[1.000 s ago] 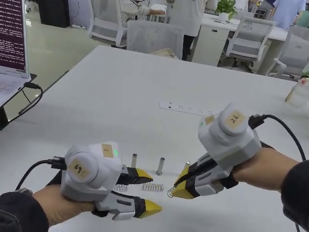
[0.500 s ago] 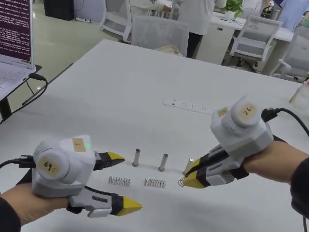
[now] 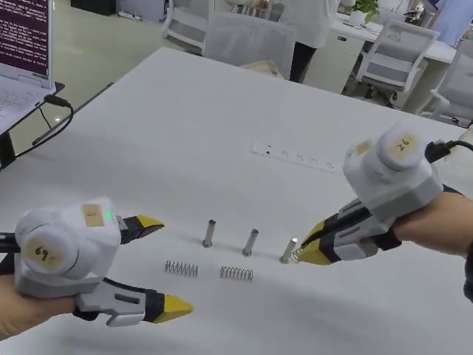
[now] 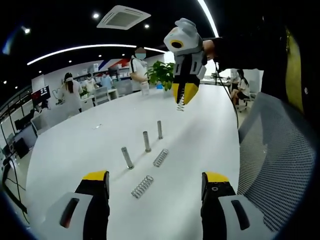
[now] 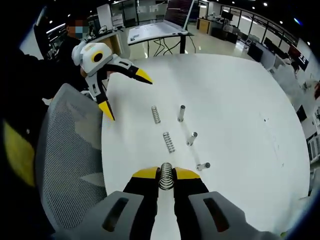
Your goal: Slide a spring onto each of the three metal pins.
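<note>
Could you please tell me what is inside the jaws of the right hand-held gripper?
A spring is clamped between the yellow tips of the right hand-held gripper, one end sticking out towards the nearest pin. The stretch gripped between the jaws is covered.

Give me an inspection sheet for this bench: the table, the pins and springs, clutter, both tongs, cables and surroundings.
Surface: white table, no spills seen.
Job's things: three pins stand in a row, all bare. Two springs lie flat in front of them. The third spring is held close to the rightmost pin.
Clutter: a power strip lies farther back.
Grippers: left tongs open, holding nothing. Right tongs shut on the third spring.
Cables: a black cable leaves the right tongs. Another runs beside the laptop, off the table.
Surroundings: office chairs and people beyond the table.
</note>
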